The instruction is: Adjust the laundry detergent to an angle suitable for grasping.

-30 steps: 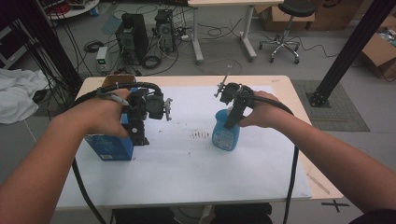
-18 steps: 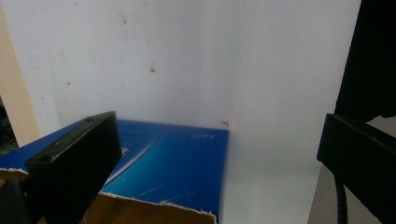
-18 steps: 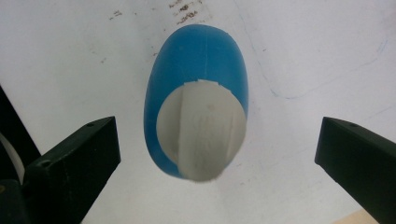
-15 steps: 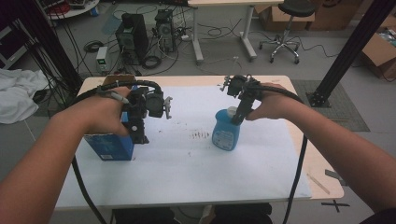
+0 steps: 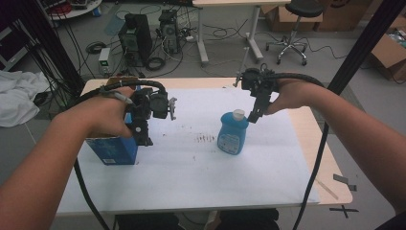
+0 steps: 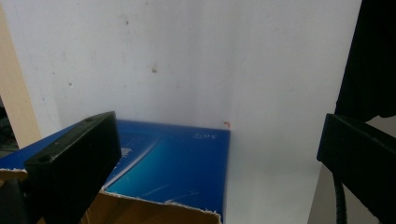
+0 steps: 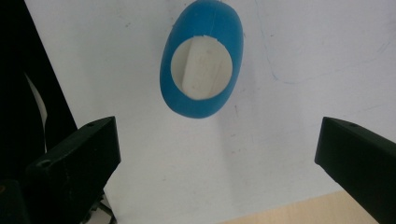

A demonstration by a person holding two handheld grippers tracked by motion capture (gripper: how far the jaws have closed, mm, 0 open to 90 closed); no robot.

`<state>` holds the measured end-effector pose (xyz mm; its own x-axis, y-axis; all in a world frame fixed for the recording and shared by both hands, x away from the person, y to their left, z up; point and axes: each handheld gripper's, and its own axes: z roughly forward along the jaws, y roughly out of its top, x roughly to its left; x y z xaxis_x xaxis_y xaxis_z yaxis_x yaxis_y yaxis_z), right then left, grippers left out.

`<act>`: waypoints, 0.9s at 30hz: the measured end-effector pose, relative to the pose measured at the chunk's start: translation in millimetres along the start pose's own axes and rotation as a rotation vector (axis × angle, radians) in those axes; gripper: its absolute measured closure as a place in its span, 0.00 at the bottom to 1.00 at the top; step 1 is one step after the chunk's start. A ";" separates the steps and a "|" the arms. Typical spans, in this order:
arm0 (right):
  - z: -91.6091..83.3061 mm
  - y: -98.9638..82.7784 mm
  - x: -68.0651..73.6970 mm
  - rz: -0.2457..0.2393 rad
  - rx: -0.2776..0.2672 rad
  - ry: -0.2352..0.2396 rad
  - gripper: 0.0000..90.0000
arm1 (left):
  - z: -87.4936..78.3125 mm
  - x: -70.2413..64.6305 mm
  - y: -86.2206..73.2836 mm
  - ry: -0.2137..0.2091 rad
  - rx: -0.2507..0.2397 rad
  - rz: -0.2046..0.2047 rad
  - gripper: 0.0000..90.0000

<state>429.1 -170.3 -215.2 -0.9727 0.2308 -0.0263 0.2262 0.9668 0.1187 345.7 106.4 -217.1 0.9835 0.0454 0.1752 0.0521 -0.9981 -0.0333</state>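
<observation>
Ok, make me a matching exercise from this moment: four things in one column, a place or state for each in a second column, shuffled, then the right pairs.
Things:
1. blue bottle
2. blue box
3. right gripper
4. office chair

Places or states:
A. on the floor beyond the table
B. open, just above and beside the white cap
C. upright near the middle of the white sheet
D. near the sheet's left edge, under the left gripper

Pairs: 1-C, 2-D, 3-B, 4-A
</observation>
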 end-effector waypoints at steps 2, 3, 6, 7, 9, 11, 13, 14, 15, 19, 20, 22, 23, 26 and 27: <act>-2.8 -3.2 -2.7 -0.014 0.004 0.010 0.00 | -0.1 0.5 0.2 0.000 0.002 0.001 0.00; -4.3 -5.2 -4.6 -0.013 0.007 0.012 0.00 | -0.1 0.7 0.2 -0.002 0.001 0.001 0.00; -8.8 -11.7 -10.3 -0.021 0.011 -0.019 0.00 | 0.6 1.8 -0.4 -0.001 -0.004 -0.002 0.00; -10.6 -14.8 -14.3 -0.023 0.010 -0.021 0.00 | 0.4 2.2 -0.3 -0.003 -0.001 -0.003 0.00; -12.7 -18.7 -21.1 -0.021 0.018 -0.013 0.00 | 0.2 3.2 -0.1 -0.003 0.002 -0.004 0.00; -13.8 -21.5 -27.8 -0.016 0.025 -0.012 0.00 | -0.5 3.7 0.3 -0.005 0.005 -0.005 0.00; -13.3 -24.8 -36.8 -0.015 0.023 0.004 0.00 | -1.8 4.4 0.9 -0.005 0.003 -0.006 0.00; -13.2 -25.3 -39.9 -0.015 0.029 0.005 0.00 | -2.3 4.8 1.1 -0.003 0.002 -0.004 0.00; -12.4 -25.8 -42.5 -0.013 0.029 0.003 0.00 | -3.1 5.4 1.3 -0.003 0.005 -0.002 0.00; -8.9 -24.8 -53.7 -0.016 0.039 0.010 0.00 | -4.0 7.4 1.5 -0.003 0.008 -0.005 0.00; -8.1 -23.7 -55.0 -0.017 0.040 0.015 0.00 | -4.3 7.9 1.4 -0.002 0.009 -0.007 0.00; -7.2 -20.8 -57.1 -0.026 0.042 0.018 0.00 | -4.3 8.8 0.9 -0.004 0.010 -0.009 0.00; -7.1 -18.9 -57.7 -0.033 0.046 0.018 0.00 | -4.2 9.4 0.6 -0.004 0.011 -0.009 0.00; -6.1 -14.0 -58.0 -0.056 0.040 0.018 0.00 | -3.5 10.1 -0.3 -0.005 0.011 -0.014 0.00; -6.2 -12.6 -58.1 -0.059 0.041 0.012 0.00 | -3.7 10.6 -0.4 -0.006 0.015 -0.011 0.00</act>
<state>482.5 -196.6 -209.1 -0.9848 0.1726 -0.0202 0.1706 0.9823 0.0767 355.4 107.1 -211.6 0.9839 0.0572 0.1694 0.0658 -0.9968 -0.0457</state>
